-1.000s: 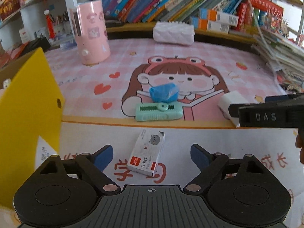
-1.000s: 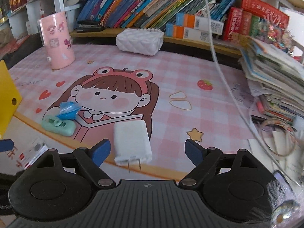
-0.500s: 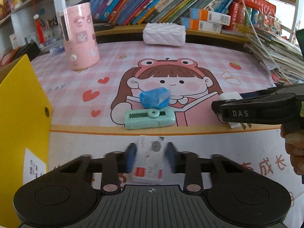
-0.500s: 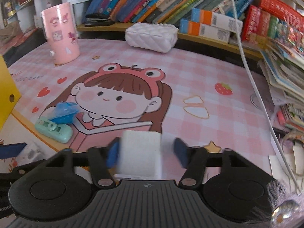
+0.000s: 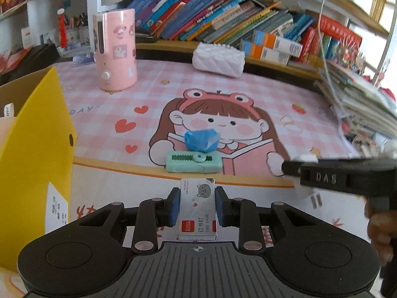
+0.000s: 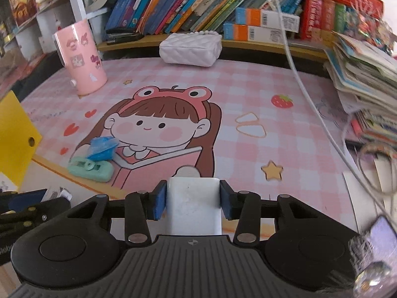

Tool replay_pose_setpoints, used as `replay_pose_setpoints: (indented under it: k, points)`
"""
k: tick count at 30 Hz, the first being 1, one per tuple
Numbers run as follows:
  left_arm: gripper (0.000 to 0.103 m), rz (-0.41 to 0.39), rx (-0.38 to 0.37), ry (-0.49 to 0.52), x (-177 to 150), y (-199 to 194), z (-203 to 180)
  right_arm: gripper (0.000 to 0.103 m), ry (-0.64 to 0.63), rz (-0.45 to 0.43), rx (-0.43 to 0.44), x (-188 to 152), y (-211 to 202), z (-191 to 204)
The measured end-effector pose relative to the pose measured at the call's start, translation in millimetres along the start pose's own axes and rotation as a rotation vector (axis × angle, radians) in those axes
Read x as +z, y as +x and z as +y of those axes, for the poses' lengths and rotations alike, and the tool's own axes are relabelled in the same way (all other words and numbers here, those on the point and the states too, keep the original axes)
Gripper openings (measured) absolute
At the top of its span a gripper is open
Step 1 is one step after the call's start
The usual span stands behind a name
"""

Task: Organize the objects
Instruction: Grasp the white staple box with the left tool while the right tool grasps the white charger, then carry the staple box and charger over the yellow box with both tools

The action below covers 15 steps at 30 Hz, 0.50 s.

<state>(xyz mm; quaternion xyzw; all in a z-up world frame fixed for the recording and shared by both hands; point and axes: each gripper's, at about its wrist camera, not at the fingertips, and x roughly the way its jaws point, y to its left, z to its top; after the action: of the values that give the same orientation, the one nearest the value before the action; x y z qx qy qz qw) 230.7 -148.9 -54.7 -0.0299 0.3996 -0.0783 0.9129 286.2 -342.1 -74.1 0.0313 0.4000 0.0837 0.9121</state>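
My left gripper (image 5: pixel 197 207) is shut on a small white staple box (image 5: pixel 197 211) with a red label, held above the desk's front. My right gripper (image 6: pixel 192 203) is shut on a white charger plug (image 6: pixel 193 207); it also shows from the side in the left wrist view (image 5: pixel 340 177), with the plug's prongs (image 5: pixel 314 200) hanging below. A mint green correction tape (image 5: pixel 193 162) and a crumpled blue wrapper (image 5: pixel 202 140) lie on the pink cartoon mat (image 5: pixel 223 94); both show in the right wrist view too, tape (image 6: pixel 90 170) and wrapper (image 6: pixel 103 147).
A yellow box (image 5: pixel 32 161) stands open at the left. A pink cylinder humidifier (image 5: pixel 115 49) and a white quilted pouch (image 5: pixel 218 59) sit at the back. Books line the shelf (image 5: pixel 211 22). A stack of books (image 6: pixel 367 79) and a white cable (image 6: pixel 310 94) are at the right.
Both grippers have shut, the left on the staple box and the right on the charger plug, and both have lifted their objects off the desk.
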Motion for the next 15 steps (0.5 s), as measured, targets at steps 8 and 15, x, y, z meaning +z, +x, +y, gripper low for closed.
replay_pose_setpoints:
  k: [8,15]
  points:
    - [0.027,-0.032,-0.06,-0.055,-3.9,-33.8,4.7,0.041,0.058,0.003,0.034,-15.8,-37.9,7.8]
    - [0.027,-0.049,-0.09,-0.11,-16.6,-60.2,20.7,0.041,0.106,0.032,0.052,-31.9,-62.4,23.0]
